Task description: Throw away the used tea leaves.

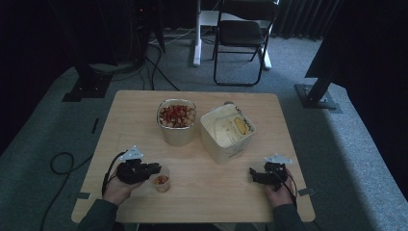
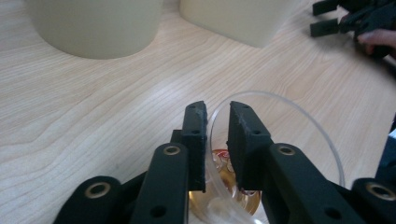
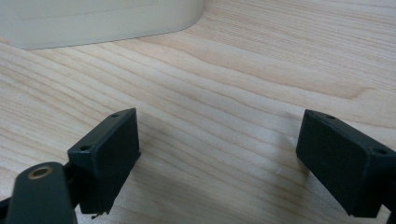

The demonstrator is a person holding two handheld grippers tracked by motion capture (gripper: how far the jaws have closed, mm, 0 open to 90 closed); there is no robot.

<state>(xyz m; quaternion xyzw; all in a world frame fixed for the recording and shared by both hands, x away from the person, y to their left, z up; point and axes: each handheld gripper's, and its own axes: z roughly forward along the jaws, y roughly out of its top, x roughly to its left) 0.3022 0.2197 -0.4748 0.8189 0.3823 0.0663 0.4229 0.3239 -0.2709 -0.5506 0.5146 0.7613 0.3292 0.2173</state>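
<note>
Pinching the rim of a small clear plastic cup (image 2: 280,154), the left gripper (image 2: 217,116) has one jaw inside the wall and the other outside, the two pressed nearly together with only the thin plastic between them. In the high view the left gripper (image 1: 153,169) sits at the near left of the wooden table (image 1: 144,110), with the cup (image 1: 161,181) just beside it, holding a little reddish food at the bottom. The right gripper (image 3: 217,154) rests near the near right edge, its jaws spread wide over bare wood and gripping nothing; the high view shows the right gripper (image 1: 255,174) well apart from the cup.

Behind stand a round tub (image 1: 176,120) filled with red and pale pieces and a square cream container (image 1: 226,131) with something yellow inside.

The cup looks very light and thin-walled — likely to flex or crease under a hard squeeze, and its smooth plastic may slip. A rim pinch like this one seems the sensible hold, since the body is too wide and soft to clamp across. Held by one side, though, it will probably want to tilt, so it should be lifted slowly and kept upright — otherwise the loose contents could spill.
</note>
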